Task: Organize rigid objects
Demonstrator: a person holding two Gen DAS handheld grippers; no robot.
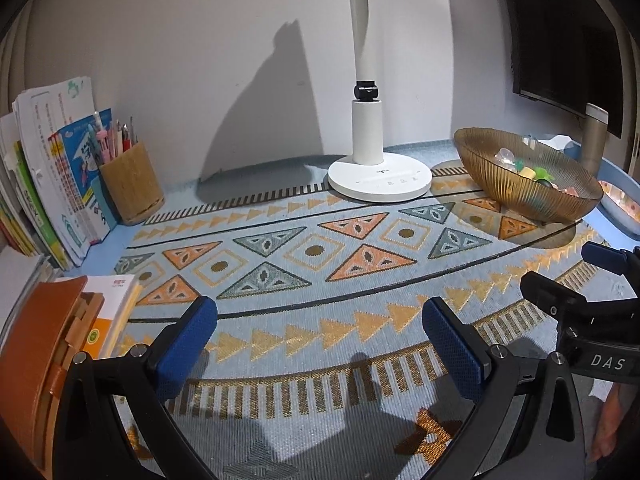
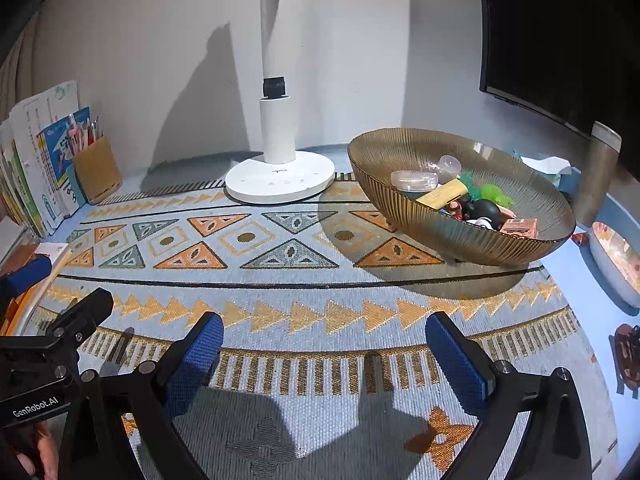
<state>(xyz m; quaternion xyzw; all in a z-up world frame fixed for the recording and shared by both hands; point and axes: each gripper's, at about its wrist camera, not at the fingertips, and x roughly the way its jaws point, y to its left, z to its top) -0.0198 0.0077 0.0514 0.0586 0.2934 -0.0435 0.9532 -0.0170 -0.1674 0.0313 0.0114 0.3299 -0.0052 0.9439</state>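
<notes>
**Ana:** Claws first: where do they stand?

**Ben:** Both hover low over the patterned mat (image 2: 304, 300) on the desk. The left claw (image 1: 320, 340) is spread wide with nothing between its blue pads (image 1: 188, 344); the right claw (image 2: 324, 356) is likewise released and empty.

**Ana:** And the rigid objects?

**Ben:** They sit heaped in the amber ribbed bowl (image 2: 400, 200), ahead and to the right of the right claw, well apart from its tips. I can make out a yellow block (image 2: 442, 194), a clear case (image 2: 414, 179), a black rounded piece (image 2: 486, 209) and an orange box (image 2: 520, 227). From the left claw the bowl lies far off to the right.

**Ana:** So the mat ahead of both claws is bare. What would make the step go well?

**Ben:** I'd judge the right claw the natural one to reach in. Come over the near rim from above, pick a top item like the yellow block, and close across its narrow sides. Steer wide of the white lamp (image 2: 280, 178) ahead-left, and keep off the glass-like rim.
</notes>
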